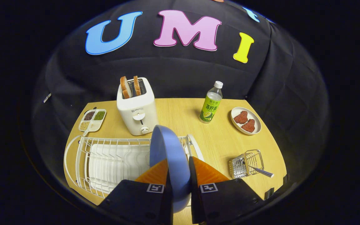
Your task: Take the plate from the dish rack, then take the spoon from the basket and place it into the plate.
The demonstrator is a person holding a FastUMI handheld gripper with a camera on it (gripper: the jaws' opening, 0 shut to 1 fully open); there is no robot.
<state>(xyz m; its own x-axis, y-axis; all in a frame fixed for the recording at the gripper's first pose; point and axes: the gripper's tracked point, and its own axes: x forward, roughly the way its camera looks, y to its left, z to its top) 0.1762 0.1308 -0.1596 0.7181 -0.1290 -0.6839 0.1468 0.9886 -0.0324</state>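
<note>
Holding the plate point(167, 156) on edge, my claw point(178, 184) pinches its rim from both sides, above the rack point(105, 159). If my grip loosens, it may slip and hit the wires. The spoon point(259, 170) waits in the basket point(247, 162), on the bench point(220, 140).

– What is sitting out, by count?
– One blue plate point(167, 150), one dish rack point(105, 162), one toaster point(137, 109) showing two bread slices point(125, 87), one bottle point(210, 104).
– And smaller things?
– One basket point(245, 164) holding one spoon point(261, 171), one dish point(255, 131) carrying two reddish pieces point(245, 121), one four-part tray point(92, 120).
</note>
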